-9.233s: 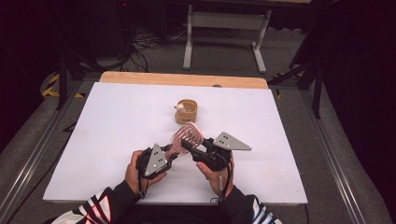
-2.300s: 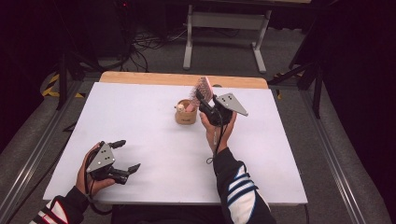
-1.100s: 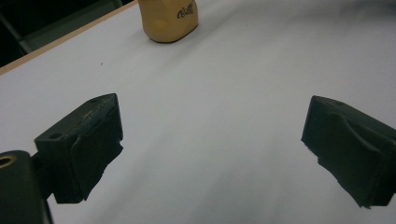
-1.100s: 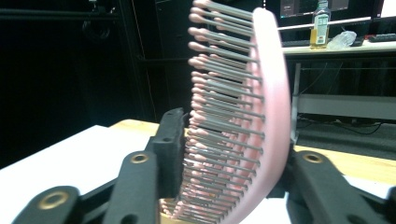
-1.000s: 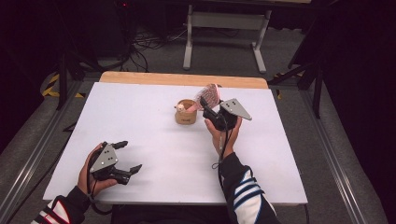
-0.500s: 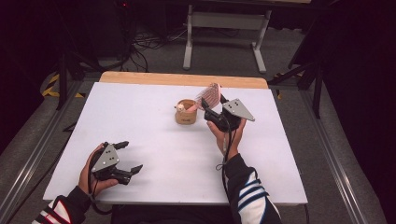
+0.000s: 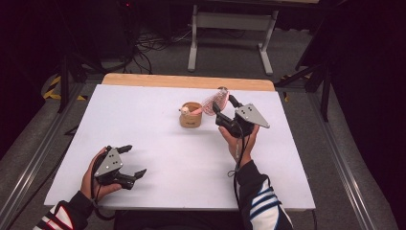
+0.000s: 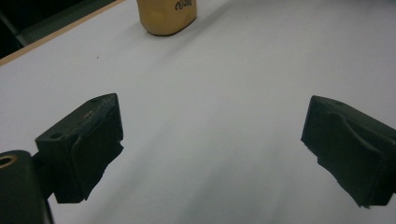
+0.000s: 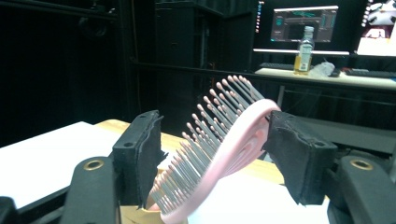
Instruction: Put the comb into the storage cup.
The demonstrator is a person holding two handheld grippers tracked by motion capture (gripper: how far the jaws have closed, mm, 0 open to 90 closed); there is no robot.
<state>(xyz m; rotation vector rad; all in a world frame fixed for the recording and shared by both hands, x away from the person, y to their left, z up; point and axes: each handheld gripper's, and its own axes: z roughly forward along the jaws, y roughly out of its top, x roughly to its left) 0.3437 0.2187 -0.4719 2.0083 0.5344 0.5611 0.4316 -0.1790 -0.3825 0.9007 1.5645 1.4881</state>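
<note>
Between my right gripper's (image 9: 212,154) jaws, the pink hairbrush's (image 9: 219,154) lower end runs off the bottom edge. Ahead of my left gripper (image 8: 212,154), the tan cup's (image 8: 166,16) top is cropped, its lettering unreadable.

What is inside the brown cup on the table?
The pink hairbrush's handle end sits in the cup, leaning over its rim, head held by the right gripper. The cup's bottom is hidden.

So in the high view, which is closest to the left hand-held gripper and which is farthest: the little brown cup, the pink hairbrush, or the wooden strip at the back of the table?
Starting from the left hand-held gripper at the table's front left:
1. The brown cup, out in the middle of the table.
2. The pink hairbrush, just behind and right of the cup, held in the right hand-held gripper.
3. The wooden strip, along the far edge.
</note>
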